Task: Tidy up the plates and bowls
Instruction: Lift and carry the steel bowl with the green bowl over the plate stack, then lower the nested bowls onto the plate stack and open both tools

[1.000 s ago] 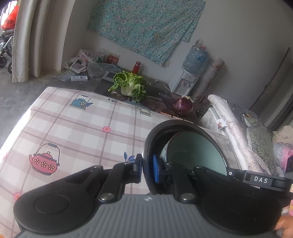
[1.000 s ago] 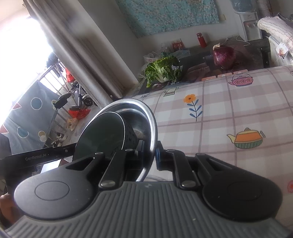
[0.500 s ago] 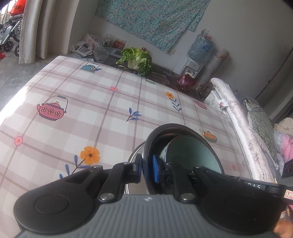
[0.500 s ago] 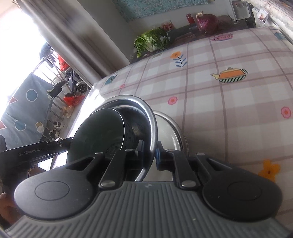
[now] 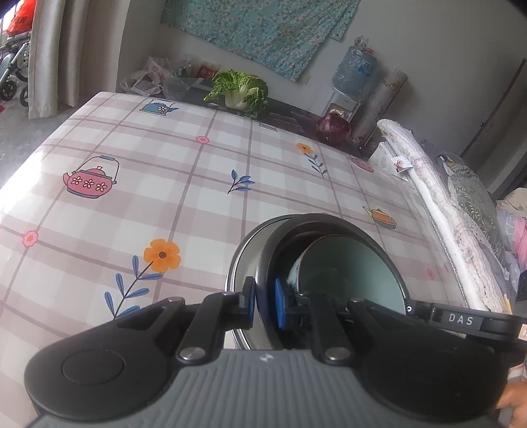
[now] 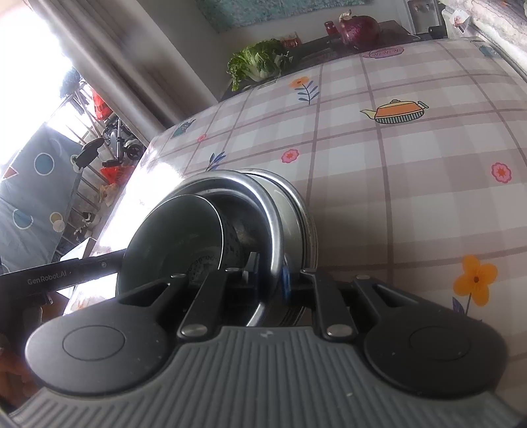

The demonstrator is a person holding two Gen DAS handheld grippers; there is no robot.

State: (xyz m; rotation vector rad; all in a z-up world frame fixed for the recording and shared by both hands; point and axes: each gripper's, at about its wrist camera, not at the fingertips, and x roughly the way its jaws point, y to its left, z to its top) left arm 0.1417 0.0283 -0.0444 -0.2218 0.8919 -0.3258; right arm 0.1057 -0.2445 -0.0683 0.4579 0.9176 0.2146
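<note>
A bench (image 5: 204, 184) covered in a plaid teapot-and-flower cloth fills the room's middle. A turquoise floral cloth (image 5: 263, 29) hangs on the grey wall, with beige curtains (image 5: 49, 56) at left. Bright daylight comes past them.

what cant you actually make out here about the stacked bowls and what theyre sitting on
- Left wrist view: the near rim of the steel bowl is covered by the left gripper.
- Right wrist view: whether the bowl stack touches the tablecloth is hidden behind the right gripper.
- Both views: how many dishes nest inside the dark bowl; rims overlap.
</note>
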